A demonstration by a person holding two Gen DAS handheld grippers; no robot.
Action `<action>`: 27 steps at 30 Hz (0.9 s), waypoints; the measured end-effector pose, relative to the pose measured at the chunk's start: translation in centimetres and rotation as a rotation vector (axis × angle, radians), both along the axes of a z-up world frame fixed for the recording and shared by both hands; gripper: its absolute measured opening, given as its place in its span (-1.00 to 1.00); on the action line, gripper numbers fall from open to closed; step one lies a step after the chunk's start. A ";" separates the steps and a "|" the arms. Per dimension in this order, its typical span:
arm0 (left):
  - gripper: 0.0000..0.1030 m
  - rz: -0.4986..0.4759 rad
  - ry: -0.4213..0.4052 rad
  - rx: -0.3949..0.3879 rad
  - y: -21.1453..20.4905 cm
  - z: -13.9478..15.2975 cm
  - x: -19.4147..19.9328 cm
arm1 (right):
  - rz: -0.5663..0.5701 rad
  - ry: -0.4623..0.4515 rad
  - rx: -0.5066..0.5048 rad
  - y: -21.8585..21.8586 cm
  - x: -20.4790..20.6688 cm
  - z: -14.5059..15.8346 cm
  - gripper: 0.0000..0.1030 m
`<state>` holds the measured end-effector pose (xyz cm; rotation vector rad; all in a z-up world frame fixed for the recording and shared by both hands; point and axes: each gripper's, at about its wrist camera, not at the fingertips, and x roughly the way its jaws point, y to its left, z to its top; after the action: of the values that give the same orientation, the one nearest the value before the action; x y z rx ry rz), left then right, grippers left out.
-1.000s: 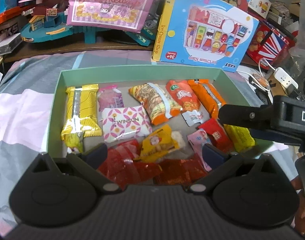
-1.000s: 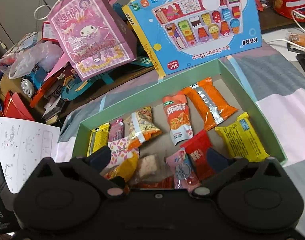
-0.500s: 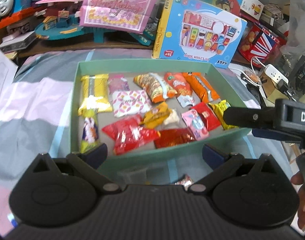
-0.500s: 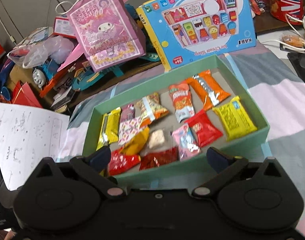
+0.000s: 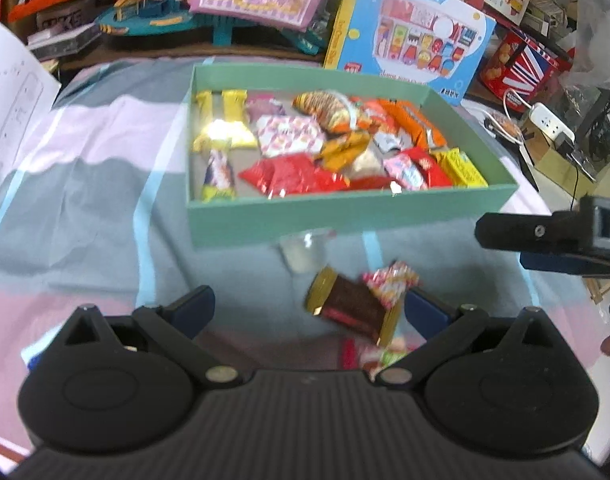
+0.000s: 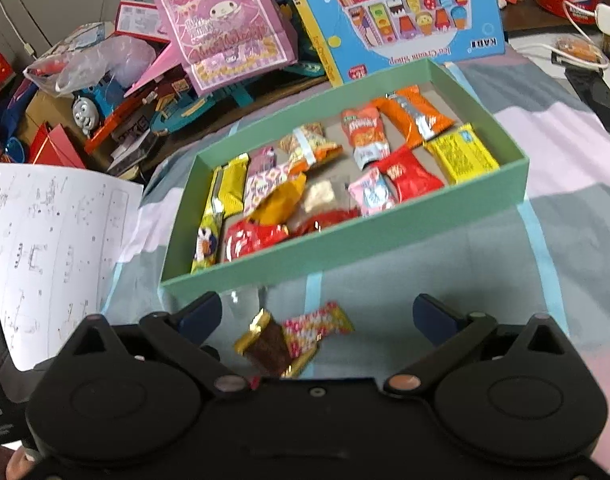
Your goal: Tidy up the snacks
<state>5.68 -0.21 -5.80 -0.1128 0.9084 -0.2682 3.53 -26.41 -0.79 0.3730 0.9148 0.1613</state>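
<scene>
A green box (image 5: 345, 216) (image 6: 345, 248) on the striped bedsheet holds several snack packets. Loose on the sheet in front of it lie a brown and gold packet (image 5: 351, 306) (image 6: 271, 344), a pink and yellow packet (image 5: 391, 282) (image 6: 317, 326) and a clear jelly cup (image 5: 305, 250) (image 6: 245, 300). My left gripper (image 5: 307, 310) is open and empty above these loose snacks. My right gripper (image 6: 317, 314) is open and empty, just behind them; it shows at the right edge of the left wrist view (image 5: 545, 236).
A blue Ice Cream Shop toy box (image 5: 409, 44) (image 6: 401, 16) and a pink gift bag (image 6: 221, 20) stand behind the green box among toys. A white paper sheet (image 6: 45, 256) lies left. A power strip (image 5: 549, 120) and cables lie right.
Both grippers have pulled back toward me from over the box. The loose snacks in front of the box have come into view. Both stay open.
</scene>
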 end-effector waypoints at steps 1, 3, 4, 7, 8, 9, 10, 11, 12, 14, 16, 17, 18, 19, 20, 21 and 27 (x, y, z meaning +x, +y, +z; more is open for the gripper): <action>1.00 0.000 0.006 -0.002 0.3 -0.4 -0.3 | 0.002 0.007 0.003 0.0 -0.2 -0.2 1.00; 1.00 0.006 0.023 -0.008 1.0 -1.2 -0.9 | 0.005 0.022 0.007 0.3 -0.8 -0.7 1.00; 1.00 0.011 0.032 -0.010 1.2 -1.5 -1.0 | 0.009 0.030 0.008 0.4 -1.0 -1.0 1.00; 1.00 0.025 0.059 -0.014 1.9 -2.5 -1.4 | 0.018 0.068 0.028 0.9 -1.4 -2.2 1.00; 1.00 0.028 0.064 -0.014 2.2 -2.8 -1.6 | 0.021 0.083 0.036 1.2 -1.4 -2.6 1.00; 1.00 0.026 0.059 -0.014 2.4 -2.9 -1.8 | 0.027 0.094 0.036 1.5 -1.5 -3.0 0.99; 1.00 0.026 0.053 -0.009 2.6 -3.0 -2.0 | 0.038 0.101 0.026 2.0 -1.5 -3.4 0.90; 1.00 0.029 0.045 0.000 2.9 -3.1 -2.2 | 0.059 0.106 0.007 2.5 -1.6 -3.6 0.82; 1.00 0.033 0.040 0.004 3.2 -3.1 -2.5 | 0.081 0.109 -0.007 3.0 -1.6 -3.8 0.78; 1.00 0.041 0.044 -0.001 3.7 -3.2 -2.6 | 0.113 0.104 -0.021 3.8 -1.7 -3.9 0.50; 1.00 0.052 0.054 -0.010 4.1 -3.3 -2.3 | 0.149 0.095 -0.040 4.6 -1.6 -3.8 0.37; 1.00 0.057 0.058 -0.012 4.2 -3.4 -2.1 | 0.164 0.090 -0.047 4.9 -1.6 -3.8 0.27; 1.00 0.061 0.063 -0.013 4.2 -3.5 -1.9 | 0.180 0.086 -0.051 5.3 -1.4 -3.8 0.25; 1.00 0.064 0.065 -0.015 4.3 -3.5 -1.8 | 0.195 0.083 -0.053 5.7 -1.3 -3.9 0.25; 1.00 0.069 0.065 -0.016 4.4 -3.5 -1.7 | 0.206 0.079 -0.058 6.0 -1.1 -4.1 0.25; 1.00 0.074 0.064 -0.018 4.5 -3.5 -1.6 | 0.212 0.077 -0.063 6.2 -0.9 -4.4 0.25; 1.00 0.105 0.061 -0.015 5.4 -3.6 -1.8 | 0.303 0.120 -0.072 7.6 -1.2 -5.7 0.23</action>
<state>3.83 5.15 -9.40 -0.1822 0.9584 -0.1750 2.28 -18.85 -6.51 0.1770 1.0904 0.3862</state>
